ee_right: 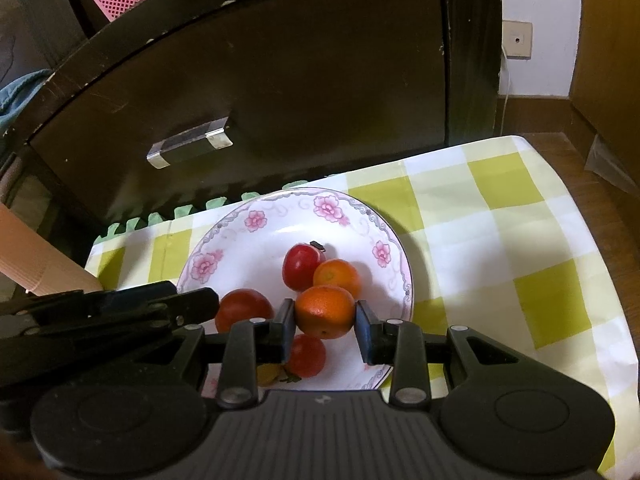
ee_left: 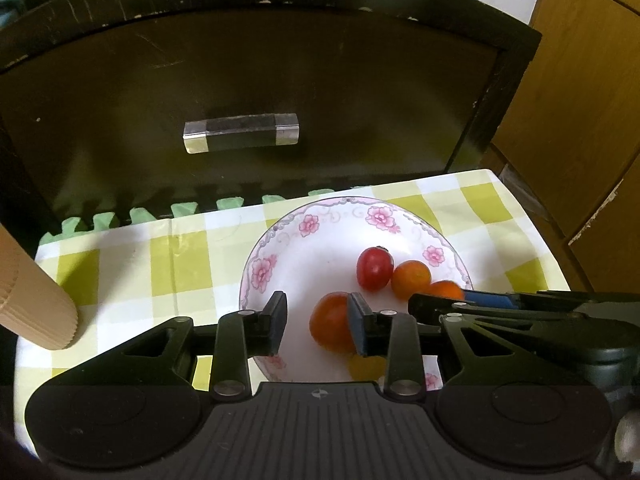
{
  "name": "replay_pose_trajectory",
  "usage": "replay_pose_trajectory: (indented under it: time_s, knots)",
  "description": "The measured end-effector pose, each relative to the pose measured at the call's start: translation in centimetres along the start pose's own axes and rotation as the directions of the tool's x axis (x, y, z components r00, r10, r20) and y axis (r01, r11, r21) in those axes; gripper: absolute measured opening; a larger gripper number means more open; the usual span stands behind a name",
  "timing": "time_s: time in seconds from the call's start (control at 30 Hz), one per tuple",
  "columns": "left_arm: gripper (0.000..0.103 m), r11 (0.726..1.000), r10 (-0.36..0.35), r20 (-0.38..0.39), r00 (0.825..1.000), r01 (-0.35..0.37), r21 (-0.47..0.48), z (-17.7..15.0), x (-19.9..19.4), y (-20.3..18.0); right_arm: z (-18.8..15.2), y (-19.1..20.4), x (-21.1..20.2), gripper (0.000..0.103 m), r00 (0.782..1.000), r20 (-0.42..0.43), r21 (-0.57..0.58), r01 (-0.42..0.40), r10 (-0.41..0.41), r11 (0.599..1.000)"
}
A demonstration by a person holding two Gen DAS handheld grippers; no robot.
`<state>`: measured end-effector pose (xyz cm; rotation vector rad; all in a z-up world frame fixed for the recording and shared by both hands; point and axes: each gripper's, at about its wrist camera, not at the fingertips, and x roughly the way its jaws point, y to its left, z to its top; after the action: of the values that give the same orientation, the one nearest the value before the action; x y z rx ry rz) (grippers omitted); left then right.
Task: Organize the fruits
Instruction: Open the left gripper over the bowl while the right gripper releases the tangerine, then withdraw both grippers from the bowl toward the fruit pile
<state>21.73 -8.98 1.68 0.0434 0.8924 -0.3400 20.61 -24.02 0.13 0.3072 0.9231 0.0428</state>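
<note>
The small orange (ee_right: 325, 312) sits between the right gripper (ee_right: 325, 326) pads over the floral plate (ee_right: 280, 208), both pads on its sides — held, it seems, jaws partly closed. Likely light, firm-skinned, round, so prone to roll; best taken across its widest part. Red tomatoes (ee_right: 301, 266) lie beside it — softer, bruisable. The left gripper (ee_left: 318, 322) stands part-open and empty, a tomato (ee_left: 332, 322) just outside its right pad. The plate rests on a checked cloth (ee_right: 520, 240).

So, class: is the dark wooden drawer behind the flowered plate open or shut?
Shut. The dark wooden drawer has its front lying flush within the cabinet frame in both views, with no gap and nothing of its inside showing.
</note>
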Motion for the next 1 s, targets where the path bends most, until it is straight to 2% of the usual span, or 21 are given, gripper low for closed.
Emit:
replay_pose_trajectory:
  time_s: [0.73,1.0]
  knots:
    - [0.049,1.0,-0.012,-0.008,1.0,0.012,0.006,-1.3,-2.1,0.0,-0.4,0.2,-1.7,0.032,1.0,0.014,0.01,-0.006,0.006,1.0]
    - [0.053,1.0,-0.014,-0.023,1.0,0.014,0.003,-2.7,-3.3,0.2,-1.3,1.0,-2.5,0.032,1.0,-0.003,0.005,-0.004,0.004,1.0]
